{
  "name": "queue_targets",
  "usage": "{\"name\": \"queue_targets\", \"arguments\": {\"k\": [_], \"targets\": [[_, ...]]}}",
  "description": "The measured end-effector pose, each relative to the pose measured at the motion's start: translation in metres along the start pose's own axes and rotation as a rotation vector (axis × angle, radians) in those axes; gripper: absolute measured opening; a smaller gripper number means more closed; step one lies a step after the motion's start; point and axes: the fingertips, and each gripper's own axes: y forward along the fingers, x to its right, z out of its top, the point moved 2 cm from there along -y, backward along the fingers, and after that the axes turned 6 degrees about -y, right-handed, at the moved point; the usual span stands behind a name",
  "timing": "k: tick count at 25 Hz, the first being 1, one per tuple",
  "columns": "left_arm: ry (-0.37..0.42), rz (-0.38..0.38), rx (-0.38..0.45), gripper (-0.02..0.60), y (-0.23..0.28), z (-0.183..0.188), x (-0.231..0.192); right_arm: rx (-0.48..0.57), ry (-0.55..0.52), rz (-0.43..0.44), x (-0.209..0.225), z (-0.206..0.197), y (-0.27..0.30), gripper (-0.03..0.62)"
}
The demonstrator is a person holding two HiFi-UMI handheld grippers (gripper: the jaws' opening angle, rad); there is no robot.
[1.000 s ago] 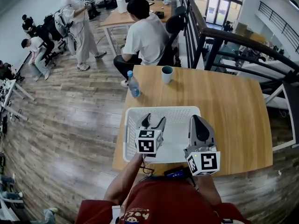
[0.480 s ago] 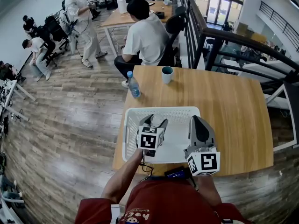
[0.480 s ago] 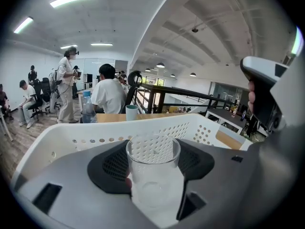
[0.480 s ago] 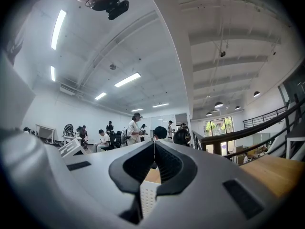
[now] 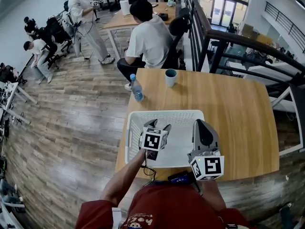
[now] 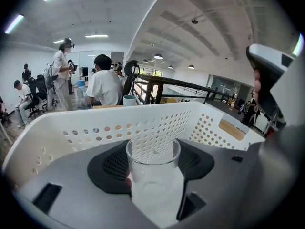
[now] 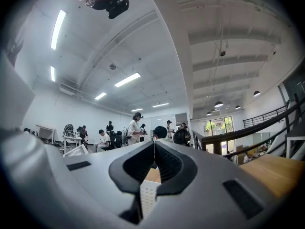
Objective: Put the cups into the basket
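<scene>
1. Grip: a clear glass cup [image 6: 153, 173] is clamped between the wide-set jaws of the left hand-held gripper [image 5: 157, 126]. It is carried in the left half of the white basket [image 5: 165, 113].
2. Whether the cup's base touches the basket floor cannot be told.
3. Step judged: set-down. The cup should be lowered until it is seated flat. The jaws should then be fully released and drawn straight back, so the glass is not tipped.
4. The right hand-held gripper [image 7: 154, 162] is closed on nothing and parked at the basket's near right. It is best kept out of the left's path.
5. A teal cup [image 5: 170, 76] stands at the far side of the worktop [image 5: 233, 113], well apart from the basket.
6. A water bottle [image 5: 137, 88] stands just beyond the basket's far left corner and could be clipped on that reach.
</scene>
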Motion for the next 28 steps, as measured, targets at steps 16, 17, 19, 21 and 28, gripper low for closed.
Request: {"name": "queue_targets", "arguments": {"k": [16,17,19,21,28], "targets": [[0.058,0.033,-0.089,0.288,0.026,-0.016,-0.005,-0.002,0.021,-0.007,0.001,-0.001,0.000,0.011],[0.056,0.034,-0.083,0.288,0.028,-0.016,-0.006,-0.002,0.022,-0.007,0.001,-0.001,0.000,0.010],[0.051,0.038,-0.082,0.288,0.031,-0.016,-0.010,-0.002,0.024,-0.007,0.001,-0.002,0.001,0.011],[0.042,0.044,-0.096,0.288,0.033,-0.019,-0.014,-0.003,0.024,-0.006,0.000,-0.002,0.001,0.011],[0.022,0.046,-0.099,0.288,0.040,-0.028,-0.016,-0.006,0.028,-0.009,0.000,-0.004,0.000,0.010]]}}
